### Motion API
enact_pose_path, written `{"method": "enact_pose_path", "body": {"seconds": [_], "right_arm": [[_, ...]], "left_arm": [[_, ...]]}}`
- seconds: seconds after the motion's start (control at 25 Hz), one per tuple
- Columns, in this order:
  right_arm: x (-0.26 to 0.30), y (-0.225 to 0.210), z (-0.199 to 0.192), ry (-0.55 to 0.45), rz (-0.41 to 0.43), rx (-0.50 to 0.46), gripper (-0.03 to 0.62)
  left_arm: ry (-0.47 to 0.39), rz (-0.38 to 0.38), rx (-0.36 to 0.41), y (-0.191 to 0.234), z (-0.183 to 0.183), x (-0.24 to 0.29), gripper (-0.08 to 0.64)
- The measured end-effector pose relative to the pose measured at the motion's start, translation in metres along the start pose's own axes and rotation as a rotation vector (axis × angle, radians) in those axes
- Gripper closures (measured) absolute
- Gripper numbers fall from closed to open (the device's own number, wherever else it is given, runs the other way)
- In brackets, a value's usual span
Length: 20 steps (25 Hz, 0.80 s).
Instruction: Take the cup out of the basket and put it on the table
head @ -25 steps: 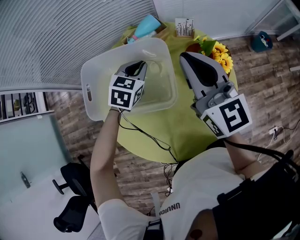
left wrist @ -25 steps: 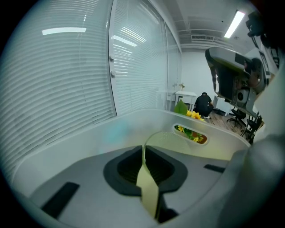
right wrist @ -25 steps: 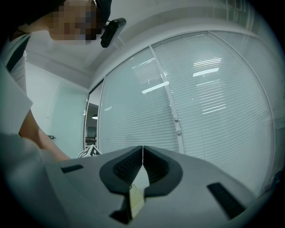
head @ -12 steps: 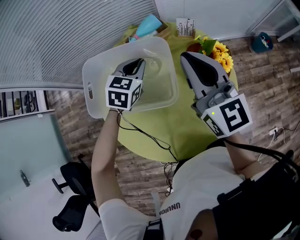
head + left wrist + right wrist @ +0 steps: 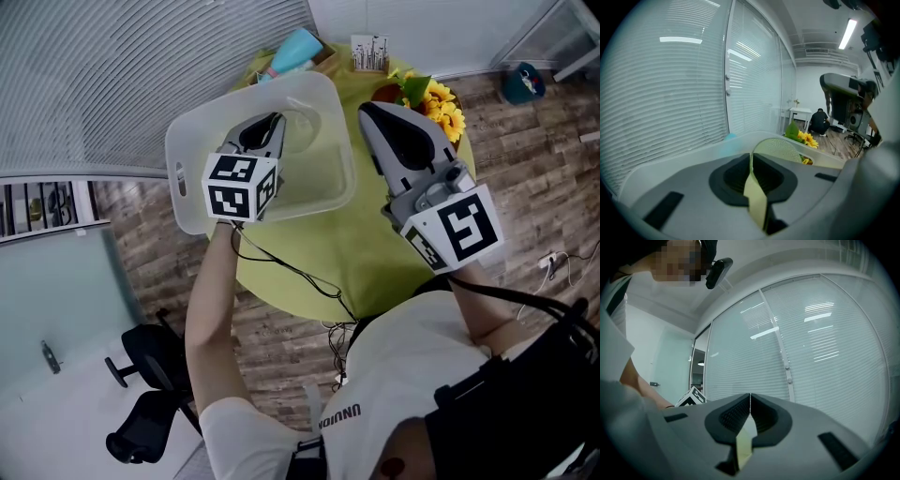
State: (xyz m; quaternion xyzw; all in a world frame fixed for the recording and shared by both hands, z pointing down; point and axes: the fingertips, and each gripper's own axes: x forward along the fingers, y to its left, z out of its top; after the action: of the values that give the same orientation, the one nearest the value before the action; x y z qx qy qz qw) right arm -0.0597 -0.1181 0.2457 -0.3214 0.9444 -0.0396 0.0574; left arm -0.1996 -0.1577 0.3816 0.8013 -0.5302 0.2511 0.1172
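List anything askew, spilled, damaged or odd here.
The basket seems to hang past the left edge of the green table, partly over the floor. Nothing looks spilled or broken. The left claw, inside the basket, is shut on the clear cup's wall; the right claw is shut and empty.

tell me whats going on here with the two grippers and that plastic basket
A person holds a gripper in each hand over a round green table. The left gripper has its fingers shut on the wall of a clear cup, over the inside of the translucent basket; the cup is not yet on the table. The right gripper hangs shut and empty beside the basket, near the sunflowers.
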Motion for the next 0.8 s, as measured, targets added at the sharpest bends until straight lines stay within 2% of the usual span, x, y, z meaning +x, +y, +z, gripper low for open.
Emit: {"method": "enact_pose_path", "body": {"seconds": [0.8], "right_arm": [[-0.002,0.003,0.003,-0.001,0.001,-0.014,0.572]], "left_arm": [[-0.111,0.036,-0.047,0.004,0.020,-0.016,0.528]]}}
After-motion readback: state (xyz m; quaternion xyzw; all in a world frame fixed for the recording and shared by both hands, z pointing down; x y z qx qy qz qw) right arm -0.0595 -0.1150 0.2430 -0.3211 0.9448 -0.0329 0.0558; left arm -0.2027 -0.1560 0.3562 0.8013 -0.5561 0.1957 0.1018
